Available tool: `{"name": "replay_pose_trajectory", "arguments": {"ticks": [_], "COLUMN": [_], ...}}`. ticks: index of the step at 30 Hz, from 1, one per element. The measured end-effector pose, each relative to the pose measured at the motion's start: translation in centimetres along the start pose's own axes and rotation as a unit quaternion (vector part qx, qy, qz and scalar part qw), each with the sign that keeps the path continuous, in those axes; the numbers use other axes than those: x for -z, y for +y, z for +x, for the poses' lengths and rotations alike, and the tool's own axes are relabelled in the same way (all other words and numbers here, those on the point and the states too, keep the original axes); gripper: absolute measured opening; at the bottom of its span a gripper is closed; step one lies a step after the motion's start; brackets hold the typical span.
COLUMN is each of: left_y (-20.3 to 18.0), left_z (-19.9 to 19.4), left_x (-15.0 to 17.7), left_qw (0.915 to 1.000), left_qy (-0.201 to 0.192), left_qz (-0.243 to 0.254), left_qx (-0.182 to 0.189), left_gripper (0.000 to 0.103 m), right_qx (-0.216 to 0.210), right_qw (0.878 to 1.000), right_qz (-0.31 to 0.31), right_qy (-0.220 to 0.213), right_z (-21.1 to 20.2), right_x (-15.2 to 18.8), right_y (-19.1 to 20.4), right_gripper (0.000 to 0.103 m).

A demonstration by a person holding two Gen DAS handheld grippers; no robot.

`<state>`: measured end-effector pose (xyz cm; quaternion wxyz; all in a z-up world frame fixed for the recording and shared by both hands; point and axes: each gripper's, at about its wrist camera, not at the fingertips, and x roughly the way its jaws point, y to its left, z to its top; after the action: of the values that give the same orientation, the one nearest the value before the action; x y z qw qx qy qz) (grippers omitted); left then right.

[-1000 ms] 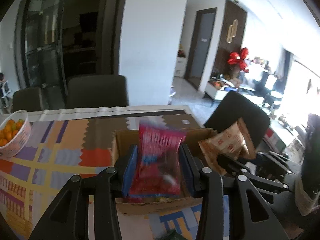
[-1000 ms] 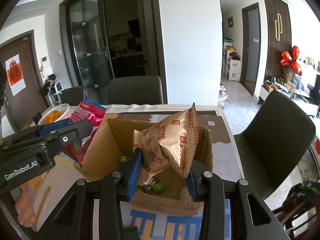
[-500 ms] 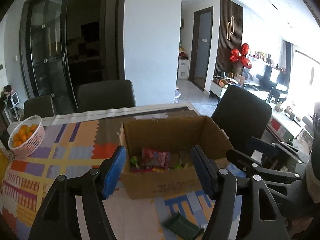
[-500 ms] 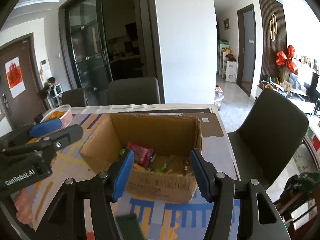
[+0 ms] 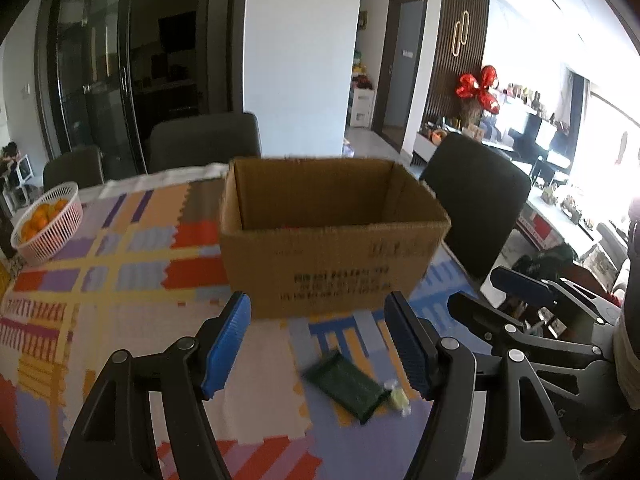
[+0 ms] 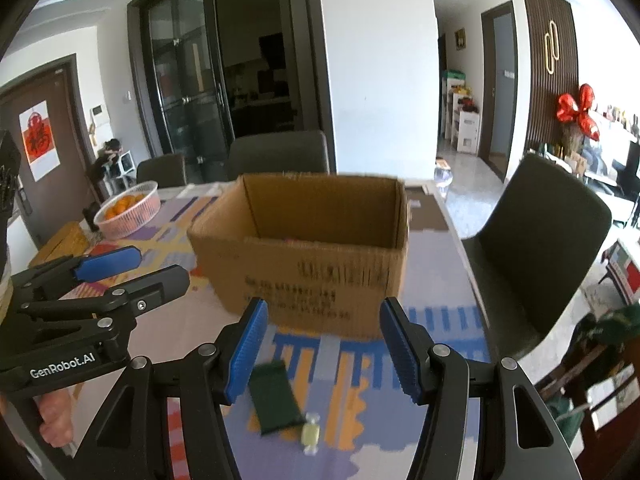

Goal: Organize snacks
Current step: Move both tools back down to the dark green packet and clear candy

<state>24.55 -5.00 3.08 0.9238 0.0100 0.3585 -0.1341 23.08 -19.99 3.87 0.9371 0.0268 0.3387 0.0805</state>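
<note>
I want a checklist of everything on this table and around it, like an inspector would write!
Surface: table covered by a colourful patterned mat.
Job's things: open cardboard box; its contents are hidden from here. Dark green packet and small pale wrapped candy lie on the mat in front of the box, side by side.
Clutter: white basket of oranges at the far left of the table.
Grippers: left gripper open, empty; right gripper open, empty; both short of the box.
Cables: nothing seen.
Surroundings: dark chairs, glass doors, red balloon bow.
</note>
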Motion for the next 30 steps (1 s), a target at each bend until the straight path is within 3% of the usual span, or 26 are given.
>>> {"name": "replay_pose_trajectory", "arguments": {"ticks": [12, 22, 30], "left_y": [0.6, 1.1, 0.9], "left_z": [2.5, 5.3, 7.0], "left_x": [5.0, 7.5, 8.8], "left_qw": [0.9983, 0.9944, 0.9910], "left_qy": [0.057, 0.105, 0.133], "left_qz": [-0.003, -0.009, -0.015], "left_qx": [-0.016, -0.006, 0.002], "left_gripper": [0.069, 0.069, 0.069], "right_qx": [-0.010, -0.008, -0.012], "right_qw": [0.997, 0.993, 0.987], "right_qz": [-0.001, 0.000, 0.007], "right_qy": [0.071, 0.120, 0.161], "right_z": [2.2, 4.3, 6.3], "right_x": [5.4, 8.6, 10.7], "right_y": [0.6, 0.5, 0.3], "right_gripper": [0.059, 0.059, 0.049]}}
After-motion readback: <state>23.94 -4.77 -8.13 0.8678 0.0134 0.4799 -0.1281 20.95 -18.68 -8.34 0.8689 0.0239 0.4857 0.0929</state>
